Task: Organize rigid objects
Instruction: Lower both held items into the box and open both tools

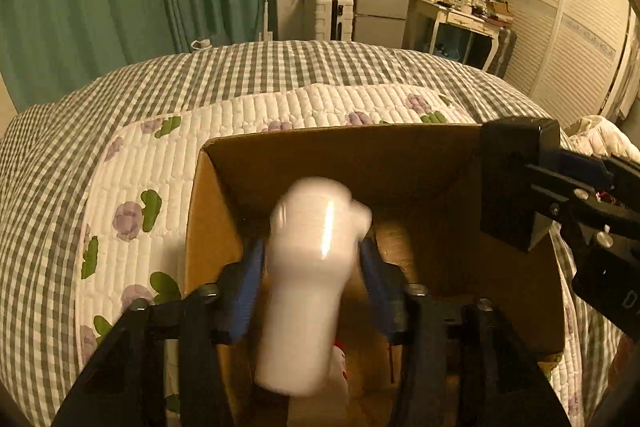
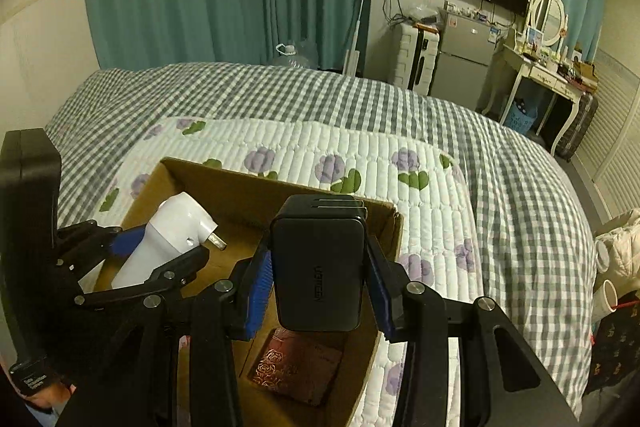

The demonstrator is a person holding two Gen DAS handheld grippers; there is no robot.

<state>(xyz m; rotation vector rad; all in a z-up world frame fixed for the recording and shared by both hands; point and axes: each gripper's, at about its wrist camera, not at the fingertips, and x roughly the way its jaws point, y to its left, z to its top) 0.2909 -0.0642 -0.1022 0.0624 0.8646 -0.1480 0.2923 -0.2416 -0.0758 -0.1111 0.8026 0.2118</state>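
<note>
Gripped by the right gripper (image 2: 320, 267), a black charger (image 2: 319, 273) hides the box's (image 2: 248, 187) red case (image 2: 296, 367); the left gripper (image 1: 312, 267) clamps a white plug (image 1: 308, 279).

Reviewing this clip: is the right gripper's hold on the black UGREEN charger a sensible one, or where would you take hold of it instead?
Sensible, I think. The right gripper clamps the black charger across its two long flat sides, mid-body, coming from the end opposite the prongs. Those parallel faces seat the blue pads flush; the rounded corners and prong end would likely slip. It hangs over the cardboard box.
</note>
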